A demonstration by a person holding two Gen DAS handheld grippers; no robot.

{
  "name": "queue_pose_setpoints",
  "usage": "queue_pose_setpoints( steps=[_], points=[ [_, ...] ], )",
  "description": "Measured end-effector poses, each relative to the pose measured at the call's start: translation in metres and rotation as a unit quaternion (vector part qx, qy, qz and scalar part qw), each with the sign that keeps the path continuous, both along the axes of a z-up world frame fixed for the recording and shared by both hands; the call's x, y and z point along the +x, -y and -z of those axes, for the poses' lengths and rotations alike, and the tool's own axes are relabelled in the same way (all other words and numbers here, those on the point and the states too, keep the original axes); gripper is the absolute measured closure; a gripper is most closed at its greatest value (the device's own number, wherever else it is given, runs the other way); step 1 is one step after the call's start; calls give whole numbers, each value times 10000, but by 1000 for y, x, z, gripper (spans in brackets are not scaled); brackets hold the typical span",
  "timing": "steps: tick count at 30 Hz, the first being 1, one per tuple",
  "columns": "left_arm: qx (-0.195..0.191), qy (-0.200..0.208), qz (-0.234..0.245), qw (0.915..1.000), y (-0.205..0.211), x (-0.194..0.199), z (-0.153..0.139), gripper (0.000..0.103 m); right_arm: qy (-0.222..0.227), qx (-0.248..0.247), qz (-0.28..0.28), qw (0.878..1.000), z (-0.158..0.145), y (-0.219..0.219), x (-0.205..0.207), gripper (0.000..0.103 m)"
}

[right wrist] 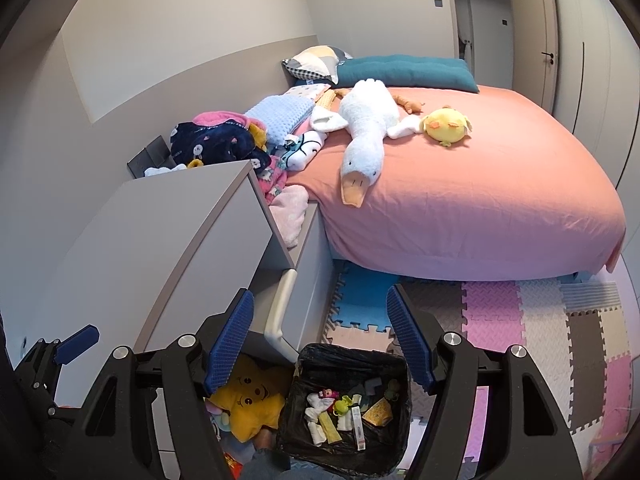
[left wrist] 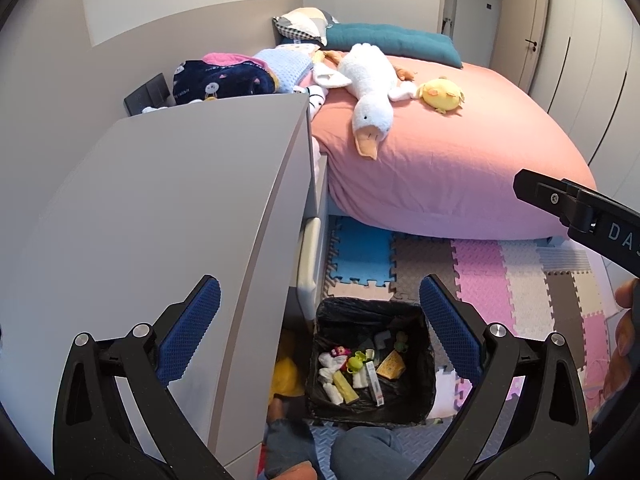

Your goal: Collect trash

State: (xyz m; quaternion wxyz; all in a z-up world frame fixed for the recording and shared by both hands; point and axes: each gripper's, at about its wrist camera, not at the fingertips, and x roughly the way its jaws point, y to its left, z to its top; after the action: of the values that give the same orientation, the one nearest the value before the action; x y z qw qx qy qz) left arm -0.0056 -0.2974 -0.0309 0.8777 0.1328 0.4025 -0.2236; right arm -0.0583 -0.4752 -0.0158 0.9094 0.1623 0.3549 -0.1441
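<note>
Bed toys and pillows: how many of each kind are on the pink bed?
White goose plush: 1
Yellow chick plush: 1
Teal cushion: 1
Patchwork pillow: 1
Total: 4, not counting the folded blankets and clothes heaped at the bed's edge or a small brown toy half hidden behind the goose.

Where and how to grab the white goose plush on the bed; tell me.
Grip the white goose plush at its neck, the narrowest part, just behind the head that hangs toward the bed's near edge. Come from above, fingers either side of the neck: it lies flat and lengthwise, so the fat body would overfill the tool.
</note>
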Motion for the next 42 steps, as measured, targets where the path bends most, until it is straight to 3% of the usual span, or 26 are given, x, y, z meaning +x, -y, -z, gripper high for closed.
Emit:
queue_pose_setpoints(
  steps=[42],
  points=[
    [111,129,136,9998,5,-8,-4,7,-19,-19,-19,10000,1,-4,0,33]
  ],
)
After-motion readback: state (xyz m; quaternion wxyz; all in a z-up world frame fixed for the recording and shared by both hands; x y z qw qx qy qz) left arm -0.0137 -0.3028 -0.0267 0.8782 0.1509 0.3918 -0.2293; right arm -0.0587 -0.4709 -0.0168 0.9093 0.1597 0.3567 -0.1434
